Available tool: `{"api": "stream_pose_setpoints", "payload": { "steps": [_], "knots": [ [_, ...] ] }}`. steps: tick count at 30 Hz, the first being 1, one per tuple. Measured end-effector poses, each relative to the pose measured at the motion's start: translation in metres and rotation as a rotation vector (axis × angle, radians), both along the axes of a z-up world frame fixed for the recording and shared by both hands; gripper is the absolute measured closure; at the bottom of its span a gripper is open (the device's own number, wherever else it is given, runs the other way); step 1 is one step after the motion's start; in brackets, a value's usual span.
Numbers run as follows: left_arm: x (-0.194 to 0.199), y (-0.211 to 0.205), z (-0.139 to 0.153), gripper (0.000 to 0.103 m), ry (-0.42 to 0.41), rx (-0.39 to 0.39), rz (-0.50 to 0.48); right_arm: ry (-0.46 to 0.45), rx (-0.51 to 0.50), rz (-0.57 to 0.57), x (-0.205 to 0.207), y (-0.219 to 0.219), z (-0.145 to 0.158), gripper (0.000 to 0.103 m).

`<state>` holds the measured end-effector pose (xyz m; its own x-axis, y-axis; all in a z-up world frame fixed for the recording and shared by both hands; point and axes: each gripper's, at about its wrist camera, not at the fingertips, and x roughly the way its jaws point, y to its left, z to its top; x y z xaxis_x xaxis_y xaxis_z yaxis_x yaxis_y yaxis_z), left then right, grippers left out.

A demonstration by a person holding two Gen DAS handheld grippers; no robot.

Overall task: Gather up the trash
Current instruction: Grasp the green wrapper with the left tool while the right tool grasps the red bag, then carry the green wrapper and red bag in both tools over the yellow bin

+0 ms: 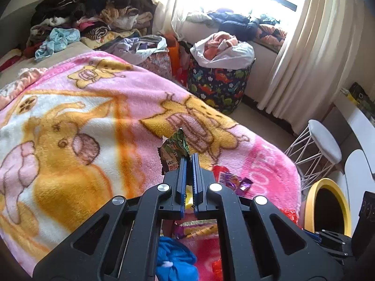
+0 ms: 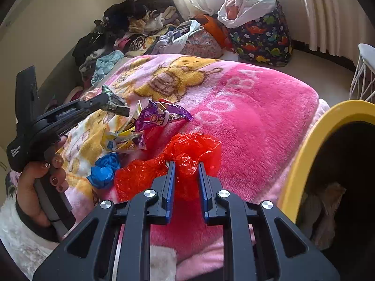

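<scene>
My left gripper [image 1: 189,155] is shut on a green snack wrapper [image 1: 174,148] and holds it above the pink blanket [image 1: 93,117]; it also shows in the right wrist view [image 2: 106,103] with the wrapper [image 2: 117,106]. My right gripper [image 2: 186,164] is partly closed around a crumpled red plastic bag [image 2: 187,154] on the blanket [image 2: 257,117]. A purple wrapper [image 2: 161,114], a yellow wrapper [image 2: 124,138] and a blue crumpled piece [image 2: 104,169] lie on the blanket left of the bag. A yellow-rimmed bin [image 2: 311,145] stands at the right.
A dinosaur-print hamper [image 1: 220,82] stuffed with clothes stands on the floor by the curtain [image 1: 304,58]. Piles of clothes [image 1: 93,11] cover the bed's far end. A white wire stool [image 1: 321,145] stands by the bin [image 1: 328,206].
</scene>
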<state>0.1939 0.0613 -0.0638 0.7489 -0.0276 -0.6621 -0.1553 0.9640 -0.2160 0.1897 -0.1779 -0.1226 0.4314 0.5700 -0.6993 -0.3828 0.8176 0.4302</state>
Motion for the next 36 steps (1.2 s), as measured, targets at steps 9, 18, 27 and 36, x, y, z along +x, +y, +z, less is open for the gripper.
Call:
{"api": "stream_pose_setpoints", "payload": {
  "steps": [9,18,27,36],
  "knots": [
    [-0.02,-0.012,0.018,0.102,-0.039,0.007,-0.017,-0.034,0.029,-0.011,-0.011,-0.008,0.016,0.085],
    [-0.035,-0.027,0.035,0.102,-0.072,-0.003,-0.048,-0.076,0.052,-0.04,-0.02,-0.023,0.033,0.085],
    [-0.041,-0.054,0.048,0.102,-0.095,-0.004,-0.107,-0.1,0.077,-0.095,-0.024,-0.048,0.043,0.085],
    [-0.045,-0.078,0.049,0.102,-0.094,-0.005,-0.161,-0.109,0.101,-0.147,-0.03,-0.073,0.047,0.085]
  ]
}}
